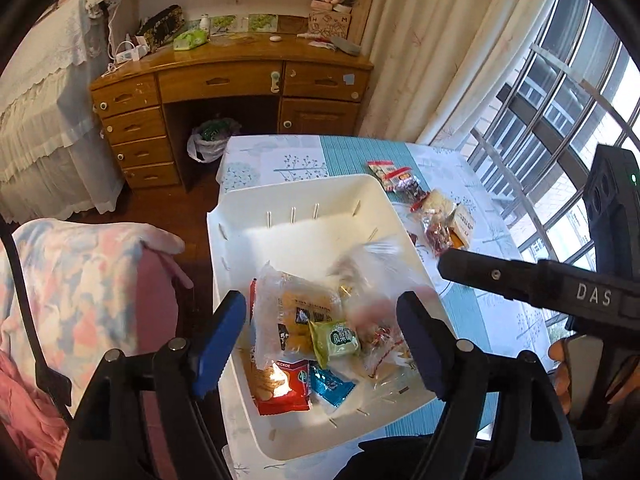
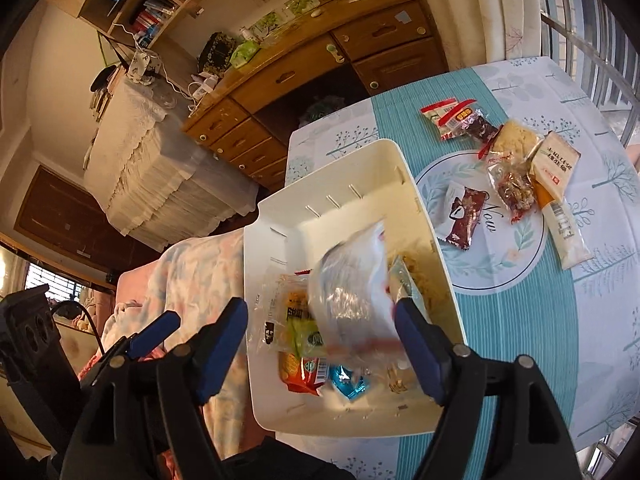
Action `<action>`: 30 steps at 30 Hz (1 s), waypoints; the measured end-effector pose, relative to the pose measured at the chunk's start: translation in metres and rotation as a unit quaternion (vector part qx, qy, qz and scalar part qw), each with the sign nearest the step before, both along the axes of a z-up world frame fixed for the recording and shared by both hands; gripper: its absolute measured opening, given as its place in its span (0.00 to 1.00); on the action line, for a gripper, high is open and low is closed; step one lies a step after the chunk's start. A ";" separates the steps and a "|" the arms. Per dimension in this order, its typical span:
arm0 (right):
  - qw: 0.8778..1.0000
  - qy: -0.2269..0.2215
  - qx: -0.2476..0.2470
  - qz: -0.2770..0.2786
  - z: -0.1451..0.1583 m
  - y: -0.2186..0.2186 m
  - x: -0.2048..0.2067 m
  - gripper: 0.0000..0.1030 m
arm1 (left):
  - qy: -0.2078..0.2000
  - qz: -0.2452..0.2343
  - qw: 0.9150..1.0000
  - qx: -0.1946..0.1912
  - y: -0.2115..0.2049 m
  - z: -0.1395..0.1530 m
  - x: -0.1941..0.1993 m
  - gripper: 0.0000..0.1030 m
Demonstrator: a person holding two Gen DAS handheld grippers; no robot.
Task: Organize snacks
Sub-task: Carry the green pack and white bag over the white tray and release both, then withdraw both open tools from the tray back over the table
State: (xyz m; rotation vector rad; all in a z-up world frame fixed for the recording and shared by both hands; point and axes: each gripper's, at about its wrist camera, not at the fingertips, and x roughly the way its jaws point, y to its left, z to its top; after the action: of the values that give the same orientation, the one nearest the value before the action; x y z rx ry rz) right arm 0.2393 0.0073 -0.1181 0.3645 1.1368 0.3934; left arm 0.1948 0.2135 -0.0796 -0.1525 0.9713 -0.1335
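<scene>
Over the near end of the white bin (image 2: pixel 340 420) your right gripper (image 2: pixel 320 344) and left gripper (image 1: pixel 320 344) both hang with jaws wide and empty, a blurred clear bag (image 2: pixel 352 292) above the snacks (image 1: pixel 304 340) inside, more packets (image 2: pixel 516 176) lying beyond on the tablecloth (image 2: pixel 600 280).

The desk (image 2: pixel 520 320) wears a teal and white tree-print cloth (image 2: pixel 600 208). A white bin (image 2: pixel 344 168) sits on its left part. To the right, loose snack packets (image 2: pixel 516 176) lie on the cloth, a dark red one (image 2: pixel 464 216) nearest the bin.
</scene>
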 end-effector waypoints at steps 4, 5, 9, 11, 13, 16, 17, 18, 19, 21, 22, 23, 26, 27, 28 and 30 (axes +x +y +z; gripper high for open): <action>1.000 -0.009 -0.020 -0.014 0.005 -0.007 -0.010 0.76 | -0.006 0.009 1.000 -0.016 0.003 0.006 -0.004 0.75; 1.000 -0.010 -0.025 -0.017 0.005 -0.011 -0.012 0.76 | -0.005 0.010 1.000 -0.022 0.003 0.007 -0.004 0.75; 0.998 -0.019 -0.054 -0.034 0.007 -0.026 -0.028 0.76 | 0.000 0.010 0.999 -0.034 -0.001 0.012 -0.005 0.75; 0.997 -0.026 -0.068 -0.041 0.009 -0.033 -0.035 0.76 | 0.001 0.009 0.999 -0.030 -0.005 0.015 -0.003 0.75; 0.994 -0.038 -0.091 -0.047 0.009 -0.043 -0.045 0.76 | 0.003 0.004 1.000 -0.026 -0.010 0.017 -0.001 0.75; 0.990 -0.051 -0.124 -0.052 0.005 -0.055 -0.056 0.76 | 0.012 -0.003 1.000 -0.027 -0.019 0.019 0.004 0.75; 0.989 -0.053 -0.130 -0.052 0.004 -0.059 -0.058 0.76 | 0.015 -0.005 0.999 -0.032 -0.022 0.018 0.006 0.75; 0.987 -0.056 -0.139 -0.055 0.001 -0.064 -0.061 0.76 | 0.019 -0.007 0.999 -0.038 -0.024 0.018 0.008 0.75; 0.986 -0.058 -0.145 -0.056 -0.001 -0.068 -0.063 0.76 | 0.025 -0.009 0.999 -0.045 -0.028 0.018 0.012 0.75; 0.983 -0.068 -0.158 -0.058 -0.005 -0.079 -0.069 0.76 | 0.031 -0.012 0.998 -0.050 -0.034 0.019 0.017 0.75; 0.982 -0.071 -0.163 -0.059 -0.006 -0.082 -0.070 0.76 | 0.034 -0.015 0.998 -0.052 -0.038 0.020 0.022 0.75; 0.981 -0.077 -0.170 -0.060 -0.008 -0.087 -0.071 0.76 | 0.037 -0.017 0.998 -0.052 -0.042 0.020 0.026 0.75; 0.974 -0.097 -0.195 -0.062 -0.014 -0.100 -0.074 0.76 | 0.047 -0.024 0.997 -0.047 -0.055 0.022 0.038 0.75; 0.971 -0.104 -0.204 -0.063 -0.016 -0.104 -0.074 0.76 | 0.051 -0.028 0.997 -0.044 -0.061 0.022 0.043 0.75; 0.969 -0.110 -0.211 -0.065 -0.018 -0.108 -0.074 0.76 | 0.057 -0.034 0.997 -0.041 -0.068 0.023 0.049 0.75; 0.963 -0.122 -0.228 -0.072 -0.022 -0.117 -0.072 0.76 | 0.066 -0.044 0.996 -0.035 -0.080 0.023 0.059 0.78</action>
State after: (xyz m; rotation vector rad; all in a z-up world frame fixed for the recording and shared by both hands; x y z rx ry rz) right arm 0.1672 -0.1094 -0.1400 -0.0086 0.9183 0.0376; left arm 0.2542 0.1339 -0.0570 -0.1850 1.1056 -0.2403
